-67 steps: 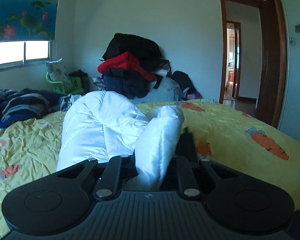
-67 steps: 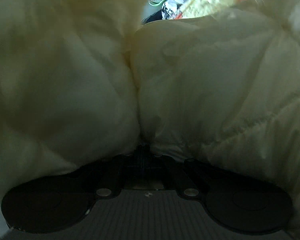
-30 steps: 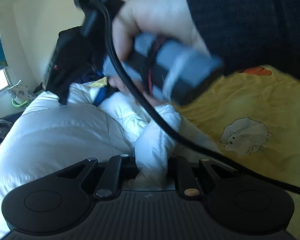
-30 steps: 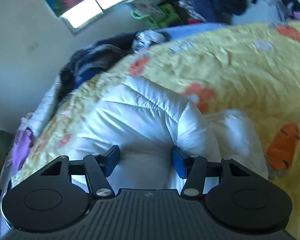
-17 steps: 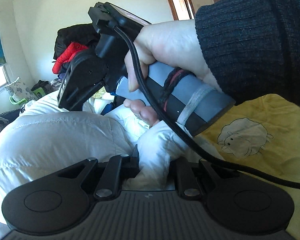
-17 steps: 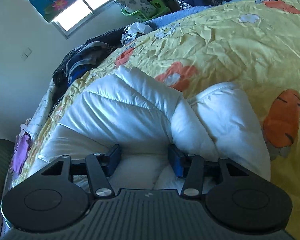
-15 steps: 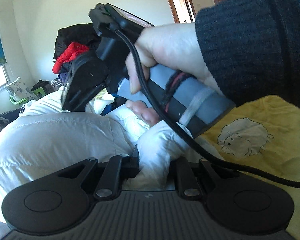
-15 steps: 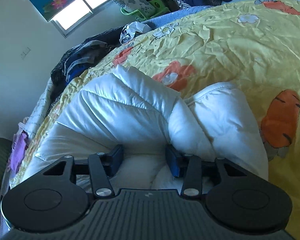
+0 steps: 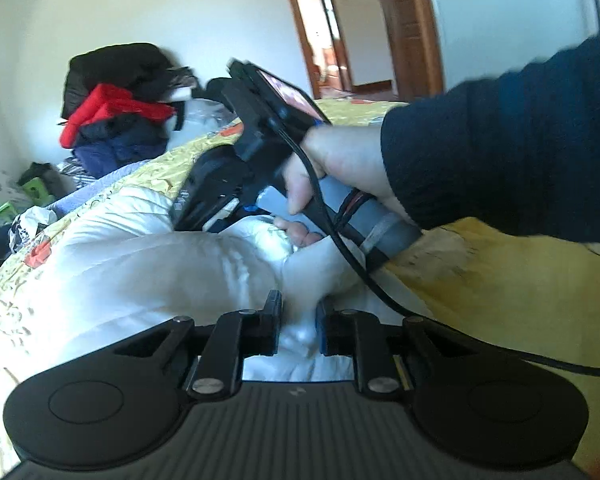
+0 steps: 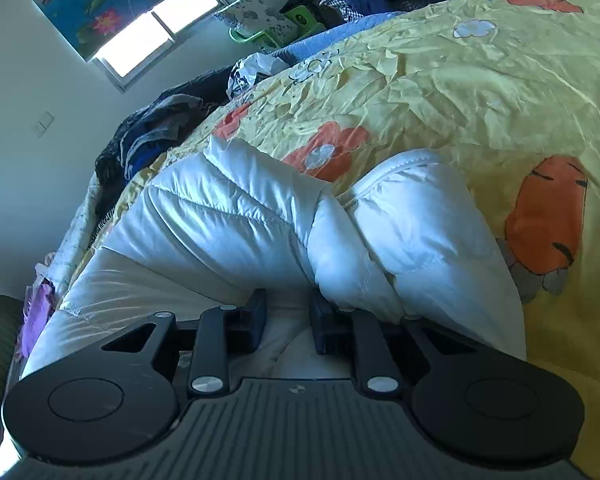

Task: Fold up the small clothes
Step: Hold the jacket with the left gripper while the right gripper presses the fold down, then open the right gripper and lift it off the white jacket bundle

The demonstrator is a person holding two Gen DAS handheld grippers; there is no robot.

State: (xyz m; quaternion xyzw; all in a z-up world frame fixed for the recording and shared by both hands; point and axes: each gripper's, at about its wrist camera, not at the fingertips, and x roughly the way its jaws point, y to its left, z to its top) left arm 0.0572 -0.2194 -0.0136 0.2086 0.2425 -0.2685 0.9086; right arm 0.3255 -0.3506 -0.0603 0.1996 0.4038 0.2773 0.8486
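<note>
Biggest thing in frame was the yellow cartoon-print bedsheet [image 10: 480, 92], filling the right and upper centre of the right wrist view. On it, centre to lower left, lay the white quilted puffer jacket [image 10: 228, 216], bunched, with a sleeve roll to its right.

What changed: your right gripper [image 10: 288, 320] was wide around the jacket a second ago; its jaws had just been closing and stood narrow at bottom centre, with white padding between them and apparently pinched. It had also dropped closer to the garment. Your left gripper [image 9: 298, 330] had been narrow on a white fold throughout; it eased open slightly in the last half second, but fabric was still clamped between the fingers at lower centre of the left wrist view. The left view had also shifted since half a second ago.

My read: both ends were secured, so you were set up to lift or carry a fold over. Fold not done yet; the jacket was still lumpy.

Your right hand [image 9: 340, 168] in the dark knit sleeve [image 9: 508, 152] crossed the centre right of the left view.

Room: pile of dark and red clothes [image 9: 116, 108] at upper left, wooden doorway [image 9: 360, 28] at top centre, window with lotus-print blind [image 10: 140, 28] at upper left of the right view.
</note>
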